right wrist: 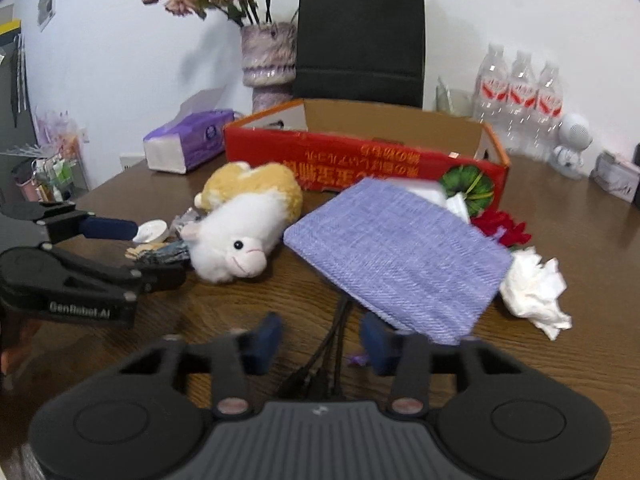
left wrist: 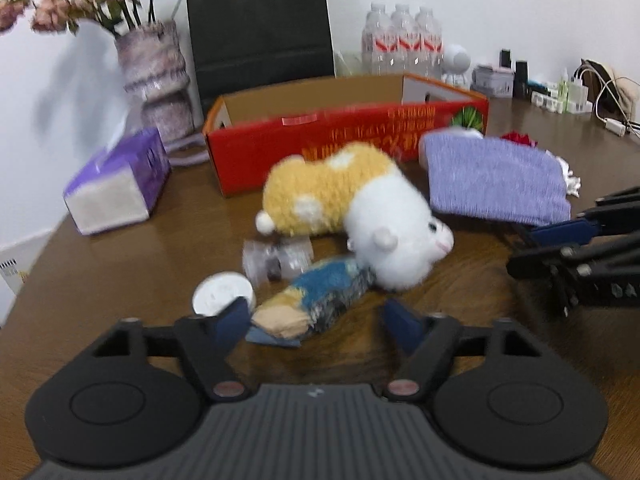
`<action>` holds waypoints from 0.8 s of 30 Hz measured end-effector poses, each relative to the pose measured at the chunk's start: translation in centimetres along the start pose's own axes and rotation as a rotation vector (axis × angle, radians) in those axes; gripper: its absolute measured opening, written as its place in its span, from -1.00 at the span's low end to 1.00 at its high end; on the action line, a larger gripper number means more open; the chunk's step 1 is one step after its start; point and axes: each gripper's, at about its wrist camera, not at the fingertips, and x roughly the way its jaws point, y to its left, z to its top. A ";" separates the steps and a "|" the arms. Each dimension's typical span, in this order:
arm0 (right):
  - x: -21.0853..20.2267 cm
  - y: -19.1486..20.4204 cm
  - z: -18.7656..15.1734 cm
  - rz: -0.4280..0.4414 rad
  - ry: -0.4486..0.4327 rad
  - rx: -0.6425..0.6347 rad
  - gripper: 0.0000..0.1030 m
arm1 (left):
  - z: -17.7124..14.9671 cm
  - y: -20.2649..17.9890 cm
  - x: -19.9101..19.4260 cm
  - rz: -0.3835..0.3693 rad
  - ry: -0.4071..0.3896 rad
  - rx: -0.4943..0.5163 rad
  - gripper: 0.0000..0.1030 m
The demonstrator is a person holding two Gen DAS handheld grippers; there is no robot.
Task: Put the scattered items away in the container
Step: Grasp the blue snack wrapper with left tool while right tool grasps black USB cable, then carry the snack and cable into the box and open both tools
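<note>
A red cardboard box stands open at the back of the brown table; it also shows in the right wrist view. A white and orange plush toy lies in front of it. A blue and tan sock, a clear crumpled wrapper and a white round lid lie near my left gripper, which is open and empty just short of the sock. A purple cloth lies ahead of my right gripper, which is open and empty.
A purple tissue pack, a vase with dried flowers, a black paper bag and water bottles stand around the box. Crumpled white tissue and a red item lie right of the cloth. Black cables run under my right gripper.
</note>
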 end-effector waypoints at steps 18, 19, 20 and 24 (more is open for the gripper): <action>-4.4 -1.4 1.5 0.093 -0.184 0.068 -0.96 | 1.5 1.2 -4.1 -0.095 -0.124 -0.128 -0.69; -4.6 -1.5 1.7 0.098 -0.196 0.071 -0.96 | 1.6 1.2 -4.3 -0.095 -0.131 -0.131 -0.69; -4.8 -1.4 2.0 0.097 -0.208 0.070 -0.96 | 1.8 1.1 -4.4 -0.096 -0.138 -0.135 -0.69; -5.8 -1.2 3.2 0.100 -0.260 0.069 -0.97 | 2.9 0.9 -5.2 -0.113 -0.172 -0.150 -0.69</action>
